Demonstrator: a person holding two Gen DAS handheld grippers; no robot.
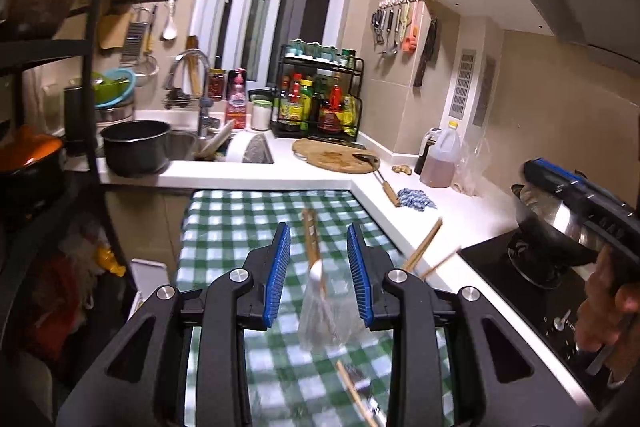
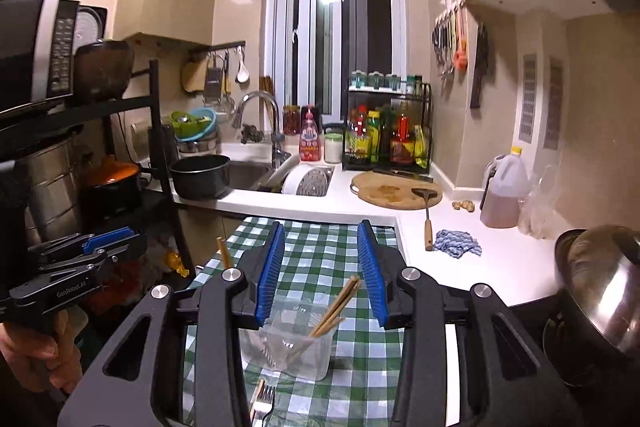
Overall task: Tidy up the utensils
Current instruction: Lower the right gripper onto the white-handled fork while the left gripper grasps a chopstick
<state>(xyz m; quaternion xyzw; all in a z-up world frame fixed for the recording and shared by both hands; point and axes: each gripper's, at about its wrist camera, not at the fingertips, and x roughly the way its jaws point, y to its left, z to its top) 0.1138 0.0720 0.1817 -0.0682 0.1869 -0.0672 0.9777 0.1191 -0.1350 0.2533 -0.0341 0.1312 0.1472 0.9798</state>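
A clear plastic cup [image 2: 294, 345] stands on the green checked tablecloth [image 2: 320, 251] and holds wooden chopsticks [image 2: 334, 307]. My right gripper [image 2: 322, 277] is open above and behind the cup, empty. A fork [image 2: 262, 403] with a wooden handle lies in front of the cup. In the left wrist view my left gripper [image 1: 318, 275] is open over the cloth [image 1: 248, 211], with a wood-handled utensil [image 1: 314, 255] and a clear bag or cup [image 1: 324, 319] between its fingers, untouched as far as I can tell. More chopsticks [image 1: 424, 247] lie to its right.
White counter [image 2: 480, 259] with a round cutting board [image 2: 396, 191], spatula [image 2: 427, 215], blue cloth [image 2: 458, 243] and oil jug [image 2: 504, 191]. Sink [image 2: 248, 175] with a black pot [image 2: 202, 175]. A steel wok [image 2: 600, 291] stands on the stove at right. A black shelf rack [image 2: 160, 155] stands at left.
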